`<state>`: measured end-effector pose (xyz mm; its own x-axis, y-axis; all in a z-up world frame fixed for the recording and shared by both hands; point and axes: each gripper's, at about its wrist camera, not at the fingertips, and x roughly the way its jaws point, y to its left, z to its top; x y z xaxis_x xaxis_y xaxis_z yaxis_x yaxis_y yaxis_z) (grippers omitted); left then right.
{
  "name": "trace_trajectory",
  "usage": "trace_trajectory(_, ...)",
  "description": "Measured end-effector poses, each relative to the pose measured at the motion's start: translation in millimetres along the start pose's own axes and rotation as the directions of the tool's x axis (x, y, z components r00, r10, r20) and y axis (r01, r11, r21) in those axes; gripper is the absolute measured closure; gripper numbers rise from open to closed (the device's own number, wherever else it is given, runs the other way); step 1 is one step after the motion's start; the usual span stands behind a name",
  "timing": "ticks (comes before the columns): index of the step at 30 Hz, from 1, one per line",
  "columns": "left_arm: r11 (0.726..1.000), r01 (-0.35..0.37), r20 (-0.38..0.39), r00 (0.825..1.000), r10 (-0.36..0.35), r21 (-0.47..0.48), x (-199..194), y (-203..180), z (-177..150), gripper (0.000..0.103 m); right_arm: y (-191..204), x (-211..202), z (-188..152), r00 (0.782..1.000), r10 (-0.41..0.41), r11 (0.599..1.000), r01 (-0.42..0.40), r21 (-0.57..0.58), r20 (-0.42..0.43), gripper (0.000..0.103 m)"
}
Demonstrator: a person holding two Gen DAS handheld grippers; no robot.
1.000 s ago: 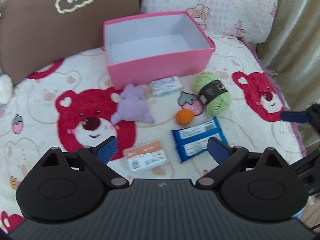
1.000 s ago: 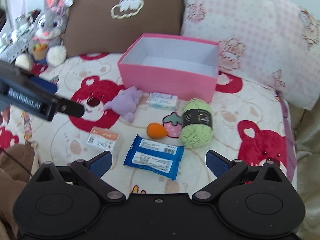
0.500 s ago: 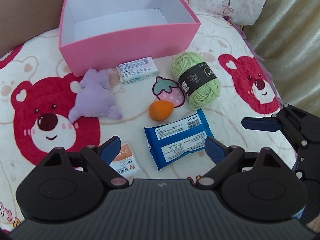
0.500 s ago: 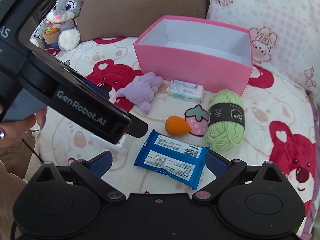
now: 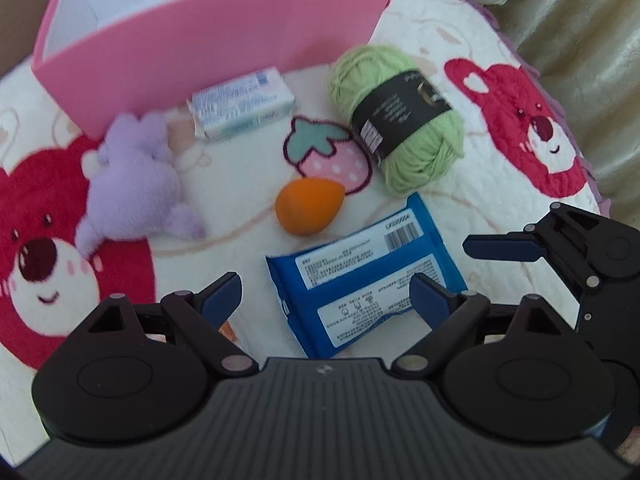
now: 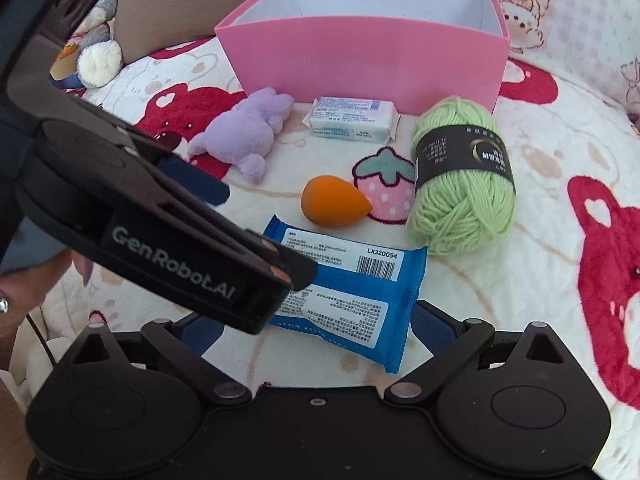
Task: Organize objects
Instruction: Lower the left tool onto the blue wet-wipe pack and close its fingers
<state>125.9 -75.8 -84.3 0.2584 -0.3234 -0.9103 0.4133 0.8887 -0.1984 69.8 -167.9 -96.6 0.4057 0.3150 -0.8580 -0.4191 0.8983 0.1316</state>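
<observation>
Left gripper (image 5: pixel 326 294) jaws wide, empty, over blue pack (image 5: pixel 366 276) at lower centre, right gripper (image 6: pixel 316 326) jaws wide, empty, pink box (image 6: pixel 360 60) at top

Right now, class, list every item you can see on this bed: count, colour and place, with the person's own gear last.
Box: one, pink, open, at back.
Plush toy: one, lilac, left of front wall.
Small wipes pack: one, pale, before box.
Yarn ball: one, green, right.
Sponge: one, orange, centre.
Blue wipes pack: one, nearest.
Bunny toy: one, grey, far left.
Blanket: one, cream, red bears.
Left gripper: black, open.
Right gripper: black, open.
</observation>
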Motion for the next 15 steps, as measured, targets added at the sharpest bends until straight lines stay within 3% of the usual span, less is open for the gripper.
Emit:
trace_trajectory(3, 1.000, 0.014, -0.074, 0.997, -0.015, -0.021, 16.1, 2.5, -0.7, 0.012, -6.9, 4.9, -1.5, 1.000, 0.014, 0.999, -0.014, 0.033, 0.003, 0.003)
trace_trajectory(8, 0.998, -0.005, -0.082, 0.997, 0.000, -0.062, 30.2, 8.4, -0.1, 0.012, -19.6, 13.0, -4.2, 1.000, 0.026, 0.996, -0.027, 0.089, 0.007, 0.004)
trace_trajectory(15, 0.995, -0.004, -0.062, 0.998, -0.002, -0.099, 39.1, 8.9, -1.1, 0.012, -22.7, 22.2, -8.3, 0.999, 0.030, 0.996, -0.028, 0.090, -0.019, 0.025)
